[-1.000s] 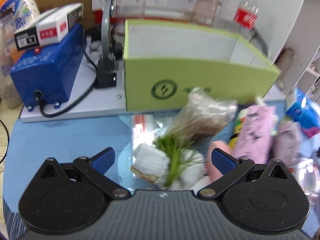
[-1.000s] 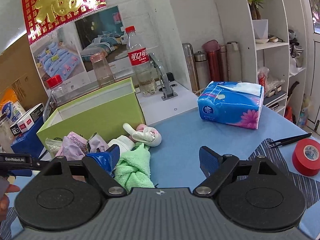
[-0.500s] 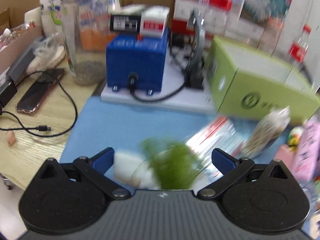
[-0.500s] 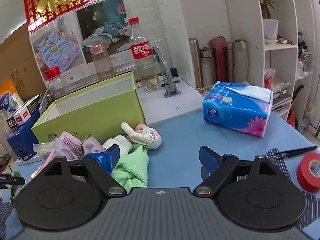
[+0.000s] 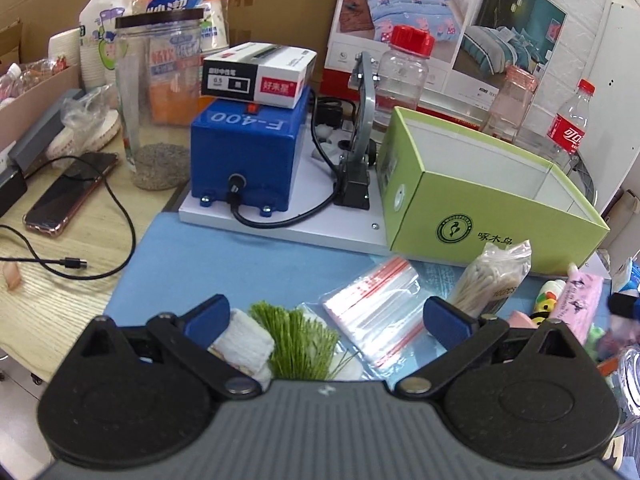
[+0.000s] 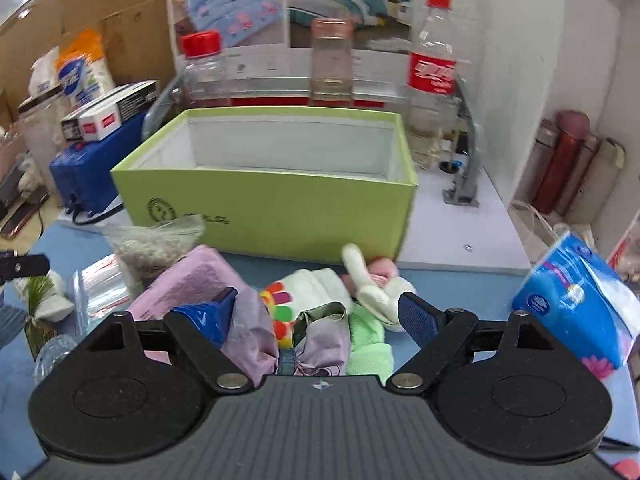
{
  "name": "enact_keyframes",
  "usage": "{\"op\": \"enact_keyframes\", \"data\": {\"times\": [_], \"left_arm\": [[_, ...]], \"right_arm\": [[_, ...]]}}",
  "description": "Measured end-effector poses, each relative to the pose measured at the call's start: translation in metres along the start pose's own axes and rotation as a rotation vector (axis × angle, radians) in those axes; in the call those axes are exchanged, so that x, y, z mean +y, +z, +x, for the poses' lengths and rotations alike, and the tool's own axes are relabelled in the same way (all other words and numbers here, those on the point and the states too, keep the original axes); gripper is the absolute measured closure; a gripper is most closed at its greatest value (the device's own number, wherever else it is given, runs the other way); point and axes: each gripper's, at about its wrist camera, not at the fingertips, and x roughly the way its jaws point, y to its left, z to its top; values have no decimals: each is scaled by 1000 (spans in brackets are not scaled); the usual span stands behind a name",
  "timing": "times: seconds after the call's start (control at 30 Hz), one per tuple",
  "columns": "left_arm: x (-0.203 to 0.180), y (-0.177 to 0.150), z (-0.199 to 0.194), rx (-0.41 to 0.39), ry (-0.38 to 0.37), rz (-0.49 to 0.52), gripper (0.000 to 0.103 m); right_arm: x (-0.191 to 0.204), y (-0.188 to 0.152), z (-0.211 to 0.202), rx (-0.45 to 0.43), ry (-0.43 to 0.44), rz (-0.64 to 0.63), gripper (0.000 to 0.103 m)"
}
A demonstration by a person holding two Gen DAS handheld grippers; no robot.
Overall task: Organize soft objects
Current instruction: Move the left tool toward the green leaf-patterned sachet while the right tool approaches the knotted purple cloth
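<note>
A lime-green open box (image 5: 496, 200) (image 6: 272, 200) stands at the back of the blue mat, showing white inner walls. My left gripper (image 5: 326, 316) is open just above a white plush with a green grass tuft (image 5: 296, 340). My right gripper (image 6: 316, 312) is open over a heap of soft things: a lilac cloth pouch (image 6: 256, 332), a white plush with coloured dots (image 6: 304, 292), a green towel (image 6: 368, 344) and a white-and-pink bunny (image 6: 372, 284). A pink pack (image 6: 188, 284) lies at the heap's left.
Clear zip bags (image 5: 372, 308) and a bag of cotton swabs (image 5: 492, 280) lie before the box. A blue machine (image 5: 248, 160) with a carton on top, a tall jar (image 5: 156, 100) and a phone (image 5: 68, 192) stand to the left. A blue tissue pack (image 6: 576, 308) lies right; bottles (image 6: 432, 76) behind.
The right gripper has swung left and forward, now over the soft heap facing the green box. The left view pulled back and steadied, with the grass-tuft plush staying between its open fingers.
</note>
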Motion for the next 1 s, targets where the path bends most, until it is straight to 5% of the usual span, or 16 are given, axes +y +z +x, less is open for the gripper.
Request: {"op": "enact_keyframes", "data": {"times": [0.17, 0.43, 0.7, 0.8, 1.0], "left_arm": [[6, 1, -1, -4, -1, -16, 1], [1, -1, -2, -9, 30, -10, 1], [0, -5, -4, 2, 49, 24, 1], [4, -6, -3, 9, 57, 12, 1], [7, -9, 0, 24, 78, 15, 1]], "right_arm": [[-53, -35, -10, 45, -307, 27, 30], [-86, -100, -80, -134, -185, 295, 29], [-67, -120, -60, -50, -118, 259, 30], [-77, -115, -68, -97, -172, 238, 30], [-101, -102, -44, 28, -220, 24, 30]]}}
